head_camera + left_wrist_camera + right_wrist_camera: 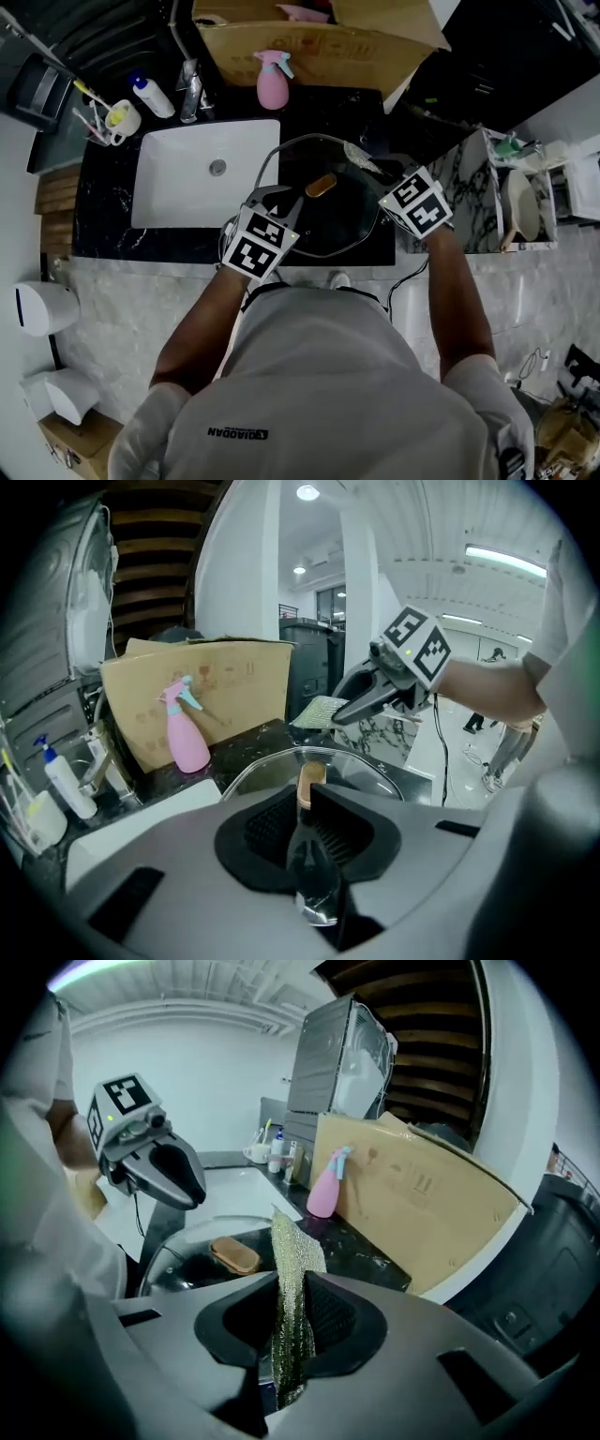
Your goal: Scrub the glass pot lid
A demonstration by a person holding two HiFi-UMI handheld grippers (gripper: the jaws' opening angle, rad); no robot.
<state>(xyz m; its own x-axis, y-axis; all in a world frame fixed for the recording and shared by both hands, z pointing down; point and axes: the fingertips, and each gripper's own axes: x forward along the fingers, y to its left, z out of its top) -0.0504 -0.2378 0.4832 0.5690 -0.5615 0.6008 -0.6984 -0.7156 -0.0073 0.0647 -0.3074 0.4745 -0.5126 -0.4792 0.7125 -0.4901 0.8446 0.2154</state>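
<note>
Right gripper (367, 167), clamped on the scourer (292, 1269), hangs over the lid's (328, 225) two o'clock rim; left gripper (279, 202) pinches the nine o'clock rim.

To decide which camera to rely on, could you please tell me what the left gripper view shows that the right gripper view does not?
Only the left gripper view: the left gripper closed on the rim of the glass pot lid, and the right gripper seen from outside. Only the right gripper view: the right gripper's jaws clamping the mesh scouring pad up close, and the left gripper from outside. Both: the lid with its wooden knob, the pink spray bottle and the cardboard box.
</note>
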